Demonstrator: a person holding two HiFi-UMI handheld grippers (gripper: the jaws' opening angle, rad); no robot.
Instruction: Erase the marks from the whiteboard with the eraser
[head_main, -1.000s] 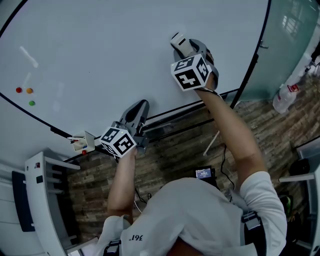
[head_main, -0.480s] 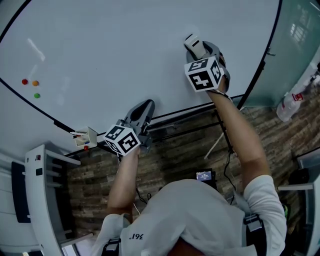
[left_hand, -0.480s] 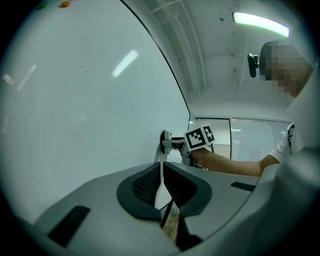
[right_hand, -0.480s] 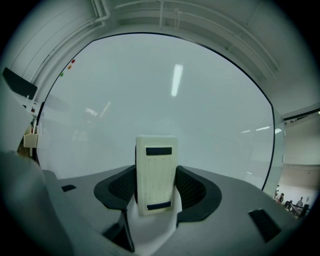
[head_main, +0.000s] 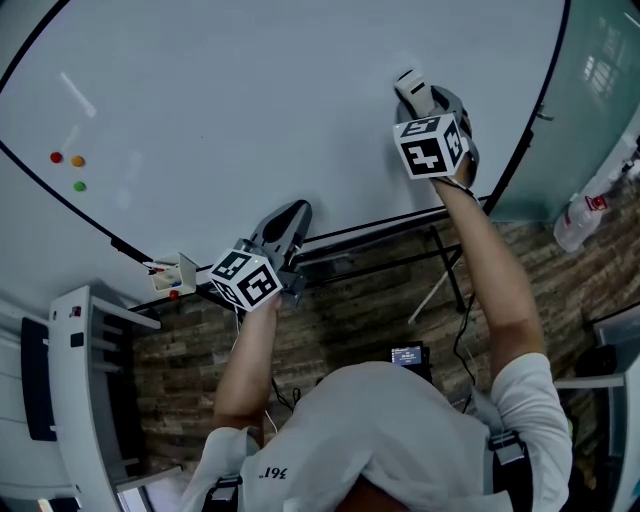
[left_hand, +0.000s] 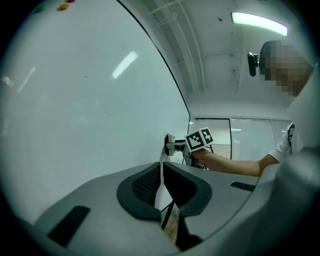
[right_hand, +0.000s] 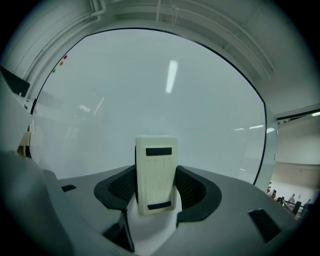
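Observation:
The whiteboard (head_main: 250, 90) fills the upper part of the head view and shows no pen marks that I can make out. My right gripper (head_main: 418, 95) is shut on the cream eraser (right_hand: 156, 172), which is pressed against the whiteboard (right_hand: 165, 90) near its right edge. The eraser (head_main: 410, 84) sticks out past the marker cube (head_main: 432, 146). My left gripper (head_main: 287, 217) hangs low by the board's bottom edge, jaws together with nothing between them. In the left gripper view the left gripper (left_hand: 162, 176) points along the whiteboard (left_hand: 85, 105) toward the eraser (left_hand: 170, 145).
Three small magnets, red (head_main: 56, 157), orange (head_main: 77, 160) and green (head_main: 79, 186), sit at the board's left. A small marker holder (head_main: 168, 277) is fixed at the board's bottom rim. A spray bottle (head_main: 585, 213) stands at the right. A white rack (head_main: 85, 380) is at lower left.
My right gripper has slid the eraser to the right and up along the board. The left gripper has stayed near the bottom edge.

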